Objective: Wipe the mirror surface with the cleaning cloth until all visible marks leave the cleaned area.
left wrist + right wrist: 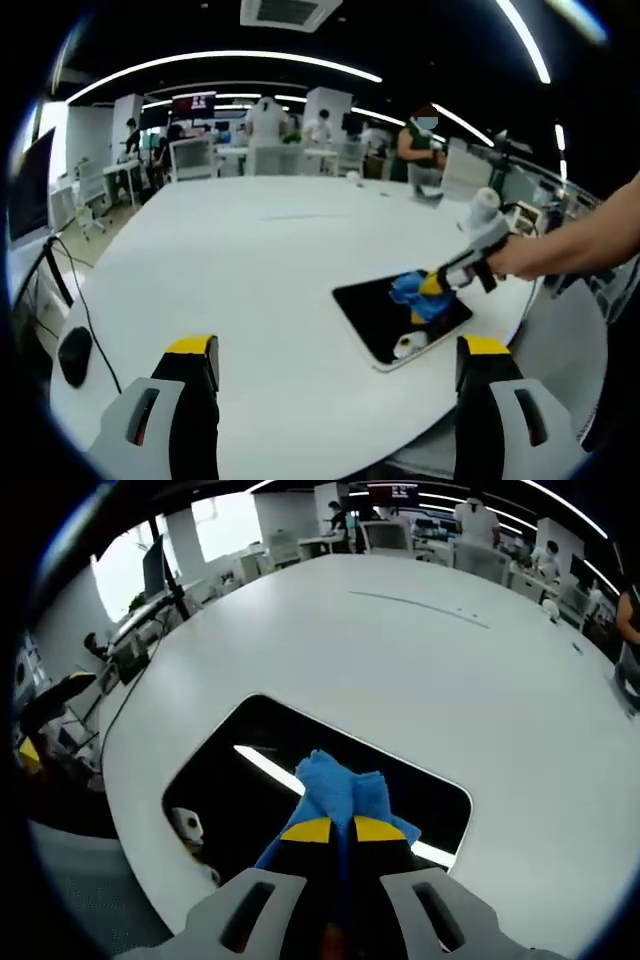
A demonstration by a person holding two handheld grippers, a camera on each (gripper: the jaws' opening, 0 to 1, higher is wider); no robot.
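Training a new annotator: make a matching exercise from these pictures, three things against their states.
Things:
1. cleaning cloth
2. mirror
3. left tool

States:
A. open, holding nothing, above the white table
B. lying flat on the table near its edge
C. blue, pinched in the right tool and pressed on the glass

Pairs: 1-C, 2-B, 3-A

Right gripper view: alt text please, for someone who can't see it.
The right gripper, shut on a blue cloth, presses it onto a dark mirror lying flat on a white table. The mirror reflects a bright ceiling light strip. Desks and people show in the background.
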